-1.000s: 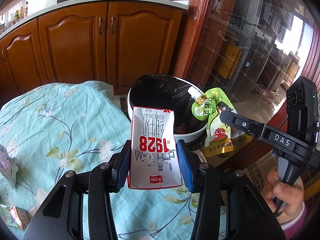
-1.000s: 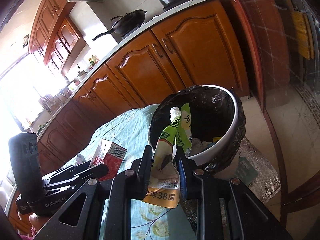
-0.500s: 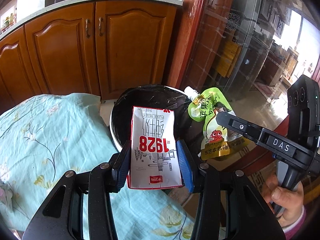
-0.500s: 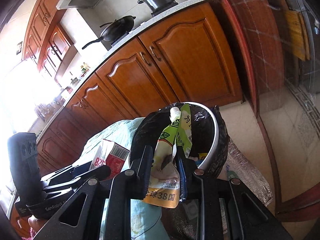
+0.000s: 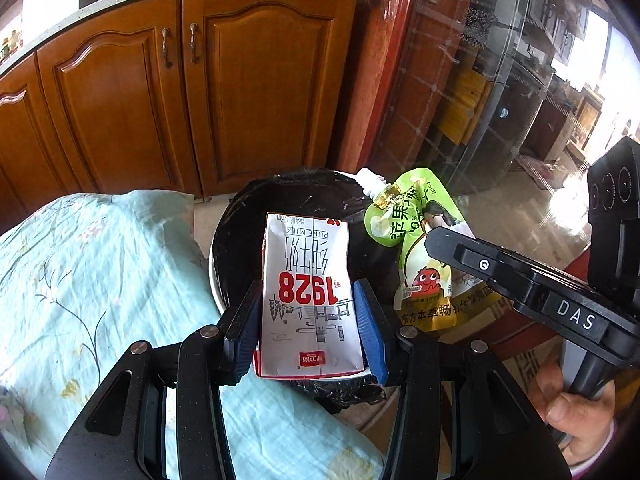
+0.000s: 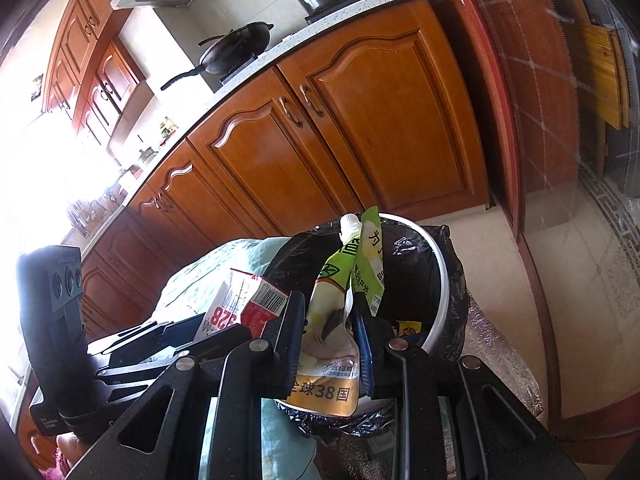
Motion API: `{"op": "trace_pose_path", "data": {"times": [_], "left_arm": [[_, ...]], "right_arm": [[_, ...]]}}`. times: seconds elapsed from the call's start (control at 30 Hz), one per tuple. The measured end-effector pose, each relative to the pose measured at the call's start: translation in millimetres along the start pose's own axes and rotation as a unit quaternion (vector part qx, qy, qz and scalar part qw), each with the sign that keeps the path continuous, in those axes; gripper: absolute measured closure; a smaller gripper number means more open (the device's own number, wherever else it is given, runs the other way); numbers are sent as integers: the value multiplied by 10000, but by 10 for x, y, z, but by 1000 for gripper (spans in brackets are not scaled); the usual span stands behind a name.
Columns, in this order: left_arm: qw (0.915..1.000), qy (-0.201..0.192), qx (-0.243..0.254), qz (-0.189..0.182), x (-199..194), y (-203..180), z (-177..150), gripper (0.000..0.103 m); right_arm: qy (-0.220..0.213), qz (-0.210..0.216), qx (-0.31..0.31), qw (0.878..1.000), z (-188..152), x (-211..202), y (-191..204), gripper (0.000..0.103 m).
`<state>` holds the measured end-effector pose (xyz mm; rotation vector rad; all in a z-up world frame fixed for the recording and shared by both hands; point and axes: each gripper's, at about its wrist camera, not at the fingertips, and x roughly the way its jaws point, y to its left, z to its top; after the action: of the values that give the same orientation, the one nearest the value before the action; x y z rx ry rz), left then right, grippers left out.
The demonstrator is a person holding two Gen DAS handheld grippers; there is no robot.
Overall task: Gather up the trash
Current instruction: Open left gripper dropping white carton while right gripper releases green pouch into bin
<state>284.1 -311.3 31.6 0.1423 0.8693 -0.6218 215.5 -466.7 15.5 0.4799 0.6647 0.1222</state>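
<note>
My left gripper point(image 5: 308, 320) is shut on a white and red milk carton point(image 5: 308, 276) marked 1928 and holds it over the near rim of a white trash bin point(image 5: 216, 280) lined with a black bag. My right gripper point(image 6: 326, 320) is shut on a green and yellow spout pouch point(image 6: 340, 308) and holds it above the same bin point(image 6: 438, 280). The pouch point(image 5: 416, 248) also shows right of the carton in the left wrist view. The carton point(image 6: 240, 304) shows left of the pouch in the right wrist view.
A table with a light blue floral cloth point(image 5: 80, 280) lies left of the bin. Wooden kitchen cabinets point(image 5: 180, 92) stand behind. Some trash point(image 6: 408, 328) lies inside the bin. A glass partition point(image 5: 500, 100) and tiled floor are to the right.
Both grippers have moved toward the bin with their items. The bin now sits lower and closer under the carton and pouch, and less of the table shows.
</note>
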Motion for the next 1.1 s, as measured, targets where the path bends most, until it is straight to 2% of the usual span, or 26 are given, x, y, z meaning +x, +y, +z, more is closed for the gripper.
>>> {"op": "trace_pose_path", "data": {"times": [0.33, 0.93, 1.1], "left_arm": [[9997, 232, -73, 11, 273, 39, 29, 60], [9993, 371, 11, 67, 442, 3, 78, 59], [9985, 533, -29, 126, 486, 0, 93, 58]], "right_arm": [[157, -64, 45, 9998, 21, 152, -66, 79], [367, -227, 58, 9990, 20, 367, -144, 79], [397, -137, 168, 9990, 31, 381, -187, 74]]}}
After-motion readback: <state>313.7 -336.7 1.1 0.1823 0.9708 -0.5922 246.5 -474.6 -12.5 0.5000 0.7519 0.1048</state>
